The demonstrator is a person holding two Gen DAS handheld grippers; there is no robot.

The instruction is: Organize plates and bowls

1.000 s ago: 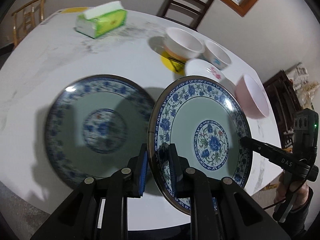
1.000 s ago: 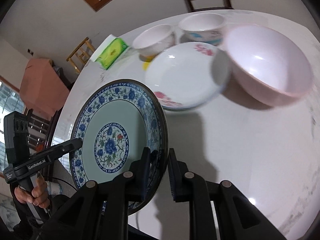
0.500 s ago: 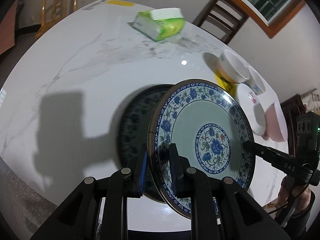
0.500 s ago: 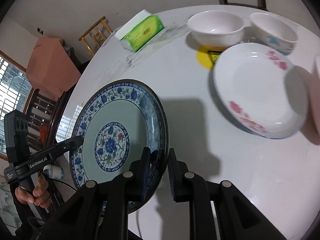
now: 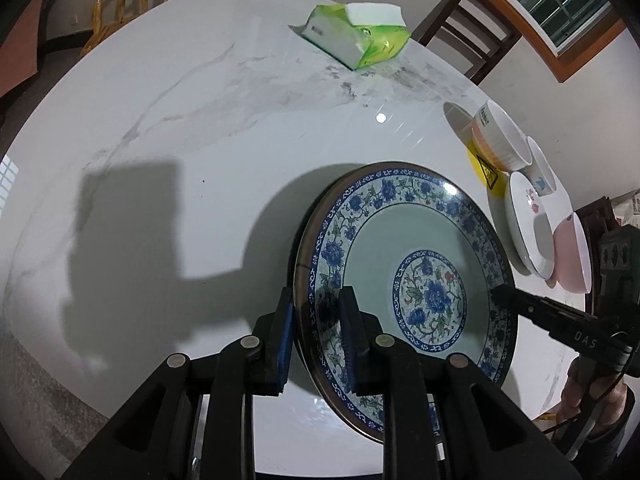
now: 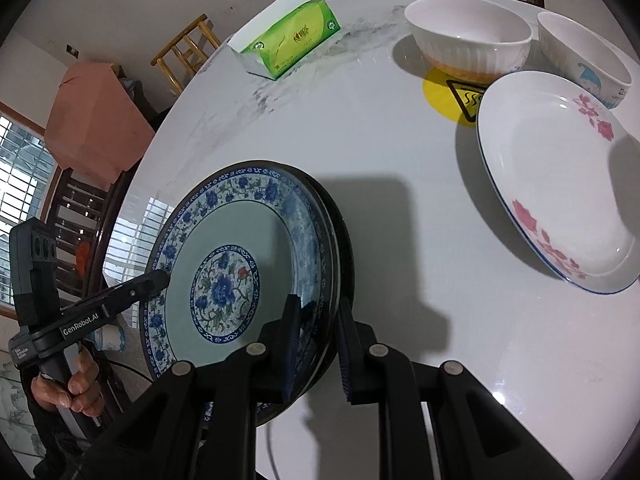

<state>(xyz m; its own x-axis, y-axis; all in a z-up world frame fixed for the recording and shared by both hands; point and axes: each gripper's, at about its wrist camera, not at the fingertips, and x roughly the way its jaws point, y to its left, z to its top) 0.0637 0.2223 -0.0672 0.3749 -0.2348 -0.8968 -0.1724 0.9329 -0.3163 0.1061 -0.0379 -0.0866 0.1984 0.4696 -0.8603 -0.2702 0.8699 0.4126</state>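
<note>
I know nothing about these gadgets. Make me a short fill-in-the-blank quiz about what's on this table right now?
1. Both sets of fingers clamp the rim of the ____-patterned plate.
2. The tissue pack is white and ____.
3. The white plate carries ____ flowers.
4. The ribbed bowl stands on a ____ sticker.

Missing words: blue; green; pink; yellow

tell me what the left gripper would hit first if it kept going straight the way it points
Probably the second blue-patterned plate lying just under the plate that the left gripper holds by its rim, or the white table; depth is unclear.
</note>
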